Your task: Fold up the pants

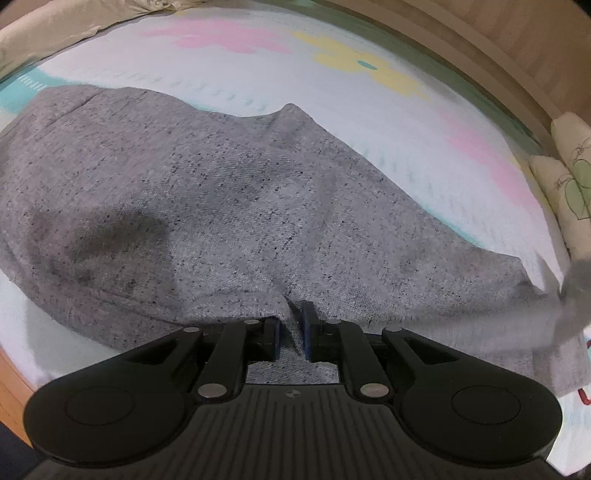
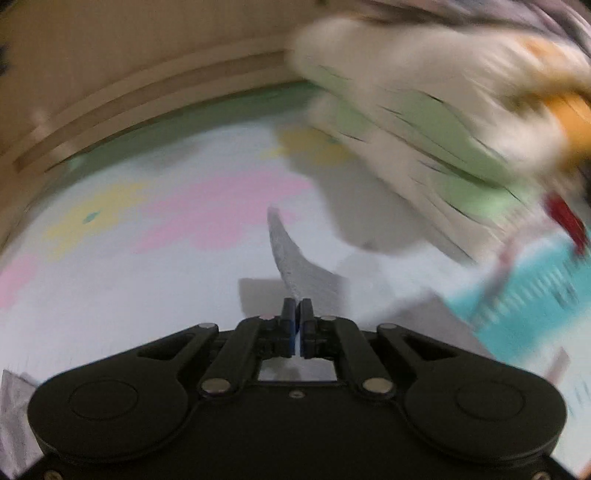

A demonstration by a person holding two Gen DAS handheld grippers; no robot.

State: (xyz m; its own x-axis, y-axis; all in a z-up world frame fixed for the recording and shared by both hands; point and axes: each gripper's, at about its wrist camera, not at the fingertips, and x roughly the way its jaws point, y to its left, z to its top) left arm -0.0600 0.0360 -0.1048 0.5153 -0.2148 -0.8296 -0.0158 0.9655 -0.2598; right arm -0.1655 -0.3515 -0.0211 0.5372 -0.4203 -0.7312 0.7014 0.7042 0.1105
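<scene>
Grey speckled pants (image 1: pixel 184 206) lie spread across a pastel bed sheet (image 1: pixel 332 81), filling most of the left wrist view. At their near edge my left gripper (image 1: pixel 291 325) is shut on a pinched ridge of the grey cloth, which stands up between the blue pads. At the far right of that view a blurred strip of the same cloth (image 1: pixel 569 306) is lifted off the bed. In the blurred right wrist view my right gripper (image 2: pixel 297 314) is shut on a thin corner of the pants (image 2: pixel 291 258), which sticks up beyond the fingertips over the sheet (image 2: pixel 147 277).
A wooden bed frame (image 1: pixel 517 55) curves round the far side of the mattress. White pillows with green leaf prints (image 1: pixel 569 177) lie at the right edge, and fill the upper right of the right wrist view as pillows (image 2: pixel 424 122). A beige cushion (image 1: pixel 55 26) sits at the far left.
</scene>
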